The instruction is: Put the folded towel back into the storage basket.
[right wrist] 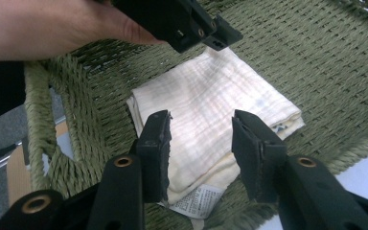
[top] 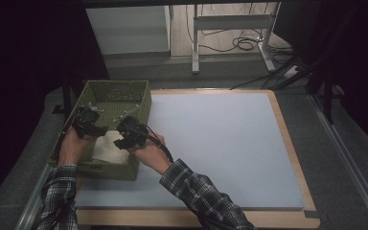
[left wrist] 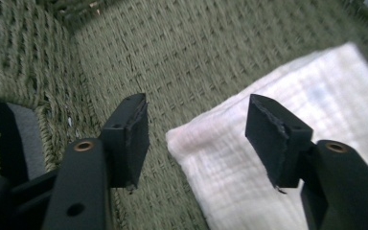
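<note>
A green woven basket [top: 143, 103] stands at the table's left edge. On its floor lies a folded cream cloth [top: 108, 149], flat, with a printed label [right wrist: 194, 203] at one corner. My left gripper [top: 97, 130] hangs inside the basket, open; its jaws straddle a corner of the cloth [left wrist: 220, 177] without touching it, over the basket floor [left wrist: 196, 57]. My right gripper [top: 124, 142] is beside it, also open, just above the middle of the cloth [right wrist: 206, 96] with nothing pinched. The left gripper [right wrist: 220, 31] and the hand [right wrist: 52, 28] holding it appear at the top of the right gripper view.
A pale blue mat [top: 220, 143] covers the wooden table to the right of the basket. The basket wall [right wrist: 67, 96] rises close around both grippers. Beyond the table are desk legs [top: 195, 43] and cables [top: 244, 43] on the floor.
</note>
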A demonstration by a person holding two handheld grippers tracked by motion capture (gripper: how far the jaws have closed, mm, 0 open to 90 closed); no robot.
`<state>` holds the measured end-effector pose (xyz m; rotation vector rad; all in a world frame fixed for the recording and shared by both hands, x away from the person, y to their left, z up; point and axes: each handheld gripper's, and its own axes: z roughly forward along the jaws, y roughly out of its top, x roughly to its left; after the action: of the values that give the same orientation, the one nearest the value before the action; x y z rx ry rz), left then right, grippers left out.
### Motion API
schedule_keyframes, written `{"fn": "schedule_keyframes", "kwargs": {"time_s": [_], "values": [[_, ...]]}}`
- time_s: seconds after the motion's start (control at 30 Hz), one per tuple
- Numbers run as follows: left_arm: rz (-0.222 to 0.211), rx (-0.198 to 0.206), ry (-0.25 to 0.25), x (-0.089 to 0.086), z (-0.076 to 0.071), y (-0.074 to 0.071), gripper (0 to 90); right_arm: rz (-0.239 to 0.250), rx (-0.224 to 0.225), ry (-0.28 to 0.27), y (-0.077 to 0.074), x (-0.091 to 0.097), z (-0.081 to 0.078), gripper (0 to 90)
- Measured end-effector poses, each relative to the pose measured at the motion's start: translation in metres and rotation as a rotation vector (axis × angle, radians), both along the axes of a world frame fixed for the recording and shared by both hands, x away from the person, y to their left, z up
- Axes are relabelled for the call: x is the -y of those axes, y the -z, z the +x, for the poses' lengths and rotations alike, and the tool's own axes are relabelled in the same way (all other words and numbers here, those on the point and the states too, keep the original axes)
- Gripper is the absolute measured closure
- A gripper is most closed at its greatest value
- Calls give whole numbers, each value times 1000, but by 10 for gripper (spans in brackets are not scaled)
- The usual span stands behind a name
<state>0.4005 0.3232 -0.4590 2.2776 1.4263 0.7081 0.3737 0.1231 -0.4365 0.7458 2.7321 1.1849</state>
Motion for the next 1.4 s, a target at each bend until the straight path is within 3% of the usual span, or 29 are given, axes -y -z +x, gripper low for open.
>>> {"fn": "schedule_keyframes", "kwargs": {"time_s": [0.23, 0.47, 0.7, 1.07, 1.4], "values": [[-67, 18, -3, -1, -3, -5, 321, -5, 56, -25, -2, 6, -4, 510], [-175, 33, -6, -4, -7, -8, 245, 0, 98, -48, -7, 14, -4, 440], [-257, 50, 5, -3, -11, -10, 182, 14, 110, -50, -10, 25, -3, 363], [-323, 73, 30, 6, -14, -14, 107, 14, 148, -60, -12, 43, -6, 297], [-349, 87, 59, 18, -18, -20, 65, 24, 142, -47, -11, 62, -5, 260]]}}
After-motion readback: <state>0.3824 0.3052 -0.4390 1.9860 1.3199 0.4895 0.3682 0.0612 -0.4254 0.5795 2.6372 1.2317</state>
